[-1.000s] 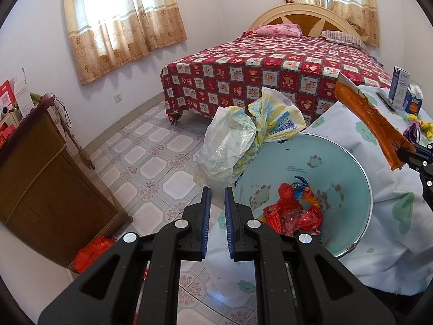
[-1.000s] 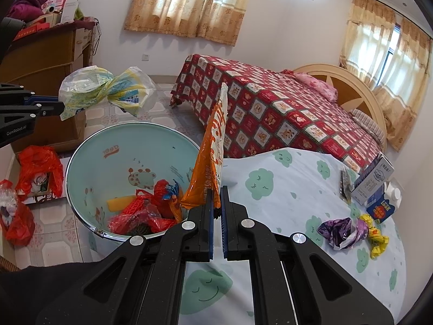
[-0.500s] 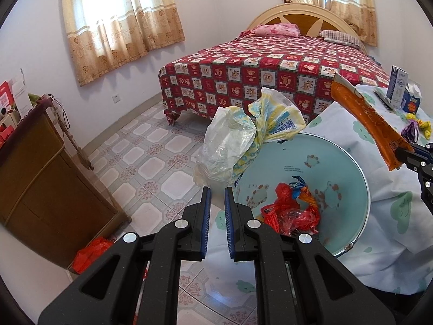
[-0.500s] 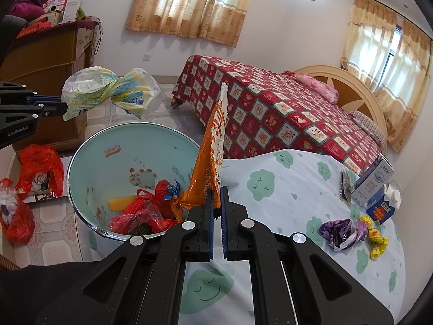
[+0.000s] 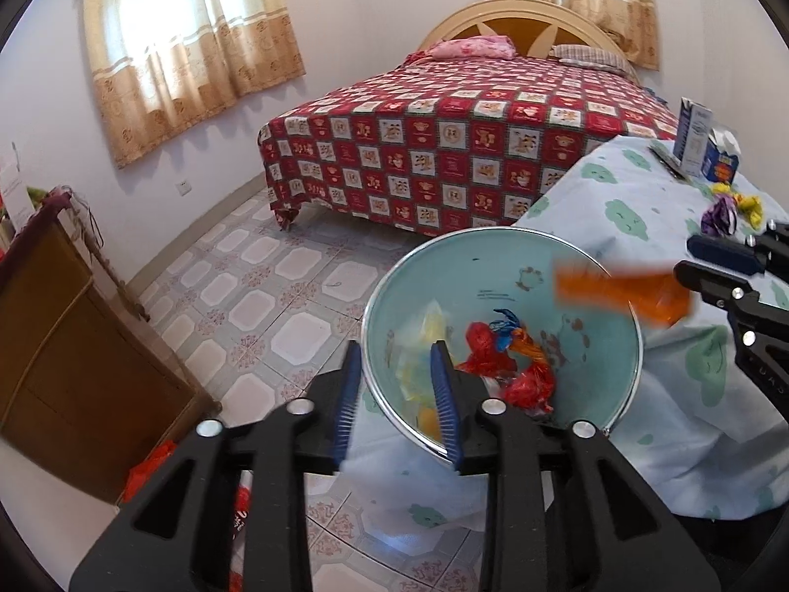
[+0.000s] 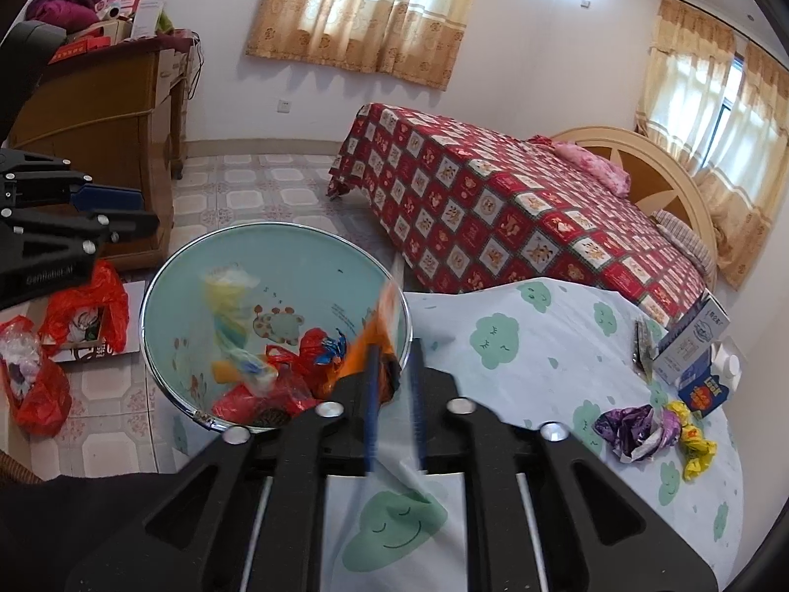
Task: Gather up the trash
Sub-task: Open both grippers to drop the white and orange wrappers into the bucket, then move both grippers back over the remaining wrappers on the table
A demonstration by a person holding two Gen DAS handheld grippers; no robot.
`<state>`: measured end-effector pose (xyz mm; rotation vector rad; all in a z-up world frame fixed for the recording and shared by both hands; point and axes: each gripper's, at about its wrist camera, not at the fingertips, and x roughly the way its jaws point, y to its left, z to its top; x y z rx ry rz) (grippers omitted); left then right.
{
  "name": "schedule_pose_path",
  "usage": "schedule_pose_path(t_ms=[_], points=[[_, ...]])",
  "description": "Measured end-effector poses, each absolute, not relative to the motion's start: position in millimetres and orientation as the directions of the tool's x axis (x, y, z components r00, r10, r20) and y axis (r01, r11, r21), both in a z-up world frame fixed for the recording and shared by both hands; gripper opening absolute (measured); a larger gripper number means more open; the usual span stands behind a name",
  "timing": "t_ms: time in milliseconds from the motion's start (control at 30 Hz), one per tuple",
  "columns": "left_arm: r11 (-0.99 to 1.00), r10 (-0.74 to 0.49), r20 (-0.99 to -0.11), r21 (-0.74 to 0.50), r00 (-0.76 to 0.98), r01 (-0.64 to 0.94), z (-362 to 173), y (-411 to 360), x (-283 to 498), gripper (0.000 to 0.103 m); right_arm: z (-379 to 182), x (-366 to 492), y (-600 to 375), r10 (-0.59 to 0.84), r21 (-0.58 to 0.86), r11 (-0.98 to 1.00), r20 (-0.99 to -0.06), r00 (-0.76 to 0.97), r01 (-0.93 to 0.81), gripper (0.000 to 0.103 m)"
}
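A pale teal basin (image 5: 493,231) (image 6: 276,226) with a metal rim stands between my two grippers and holds red, blue and orange scraps. My left gripper (image 5: 394,350) (image 6: 148,209) hangs over its near rim, jaws opening, nothing pressed between them. Below it a clear-and-yellow plastic bag (image 5: 424,345) (image 6: 232,315) is a blur falling inside the basin. My right gripper (image 6: 394,350) (image 5: 690,259) is at the basin's table side, jaws opening too. The orange wrapper (image 6: 375,340) (image 5: 621,291) is blurred as it slips off the right gripper's pads and over the rim.
A table with a cloud-print cloth (image 6: 518,345) carries a purple wrapper (image 6: 631,426), a yellow wrapper (image 6: 693,444) and cartons (image 6: 690,345). A red-quilted bed (image 5: 468,148) stands behind. A wooden cabinet (image 5: 59,345) and red bags (image 6: 84,311) are on the floor side.
Both grippers have opened. The plastic bag left the left gripper and dropped into the basin. The orange wrapper came loose from the right gripper and is toppling towards the basin.
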<state>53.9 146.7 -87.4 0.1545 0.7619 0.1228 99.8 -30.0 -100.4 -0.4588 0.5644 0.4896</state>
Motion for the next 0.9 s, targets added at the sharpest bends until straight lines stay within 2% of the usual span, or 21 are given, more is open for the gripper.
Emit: schedule_pose_path(t_ms=[67, 100, 500, 767, 900], points=[[0.982, 0.164, -0.678, 0.181, 0.717, -0.054, -88, 146, 54, 0.042, -101, 100, -32, 0.309, -0.265, 0.793, -0.601, 0.737, -0.549, 0.031], [0.981, 0.169, -0.673, 0.185, 0.720, -0.058, -87, 145, 53, 0.052, -102, 101, -34, 0.305, -0.264, 0.796, -0.602, 0.738, -0.545, 0.032], [0.978, 0.176, -0.684, 0.205, 0.708, -0.046, -95, 128, 59, 0.058, -104, 100, -95, 0.233, -0.236, 0.863, -0.598, 0.767, -0.447, 0.040], [0.978, 0.101, -0.699, 0.201, 0.708, 0.059, -99, 58, 82, 0.059, -100, 109, -206, 0.041, -0.185, 0.966, -0.587, 0.809, -0.183, 0.048], [0.976, 0.044, -0.695, 0.183, 0.718, 0.117, -95, 9, 101, 0.059, -102, 110, -261, -0.042, -0.154, 0.986, -0.593, 0.804, -0.062, 0.048]])
